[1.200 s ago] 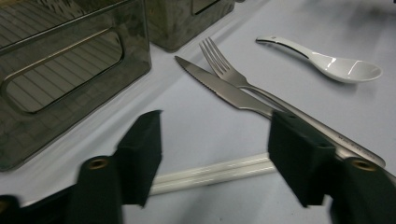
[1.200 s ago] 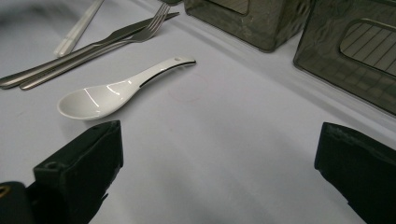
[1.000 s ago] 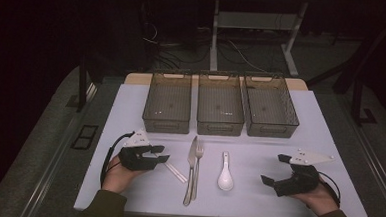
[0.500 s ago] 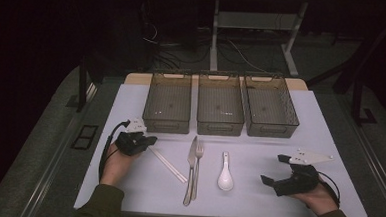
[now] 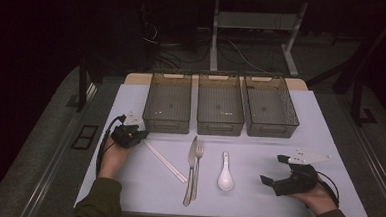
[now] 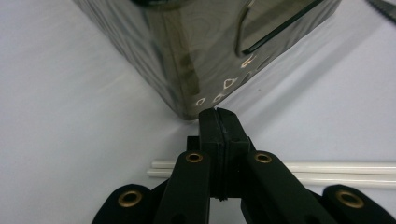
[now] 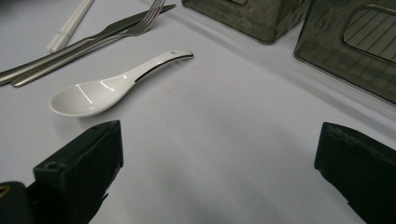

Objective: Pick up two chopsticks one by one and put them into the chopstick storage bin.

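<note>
White chopsticks (image 5: 164,160) near left gripper (image 5: 138,135), beside left bin (image 5: 167,103), no readable writing | left gripper view: jaws pressed together, nothing between, chopsticks (image 6: 336,171) lying behind them | right gripper view: jaws spread wide, empty, porcelain spoon (image 7: 109,87) ahead, fork (image 7: 95,38) beyond.

A pale lavender rectangular table top (image 5: 330,130) sits lit amid a dark room. At twelve o'clock, a white metal desk frame (image 5: 216,34) stands over tangled black cables (image 5: 179,47) on grey floor (image 5: 39,145).
</note>
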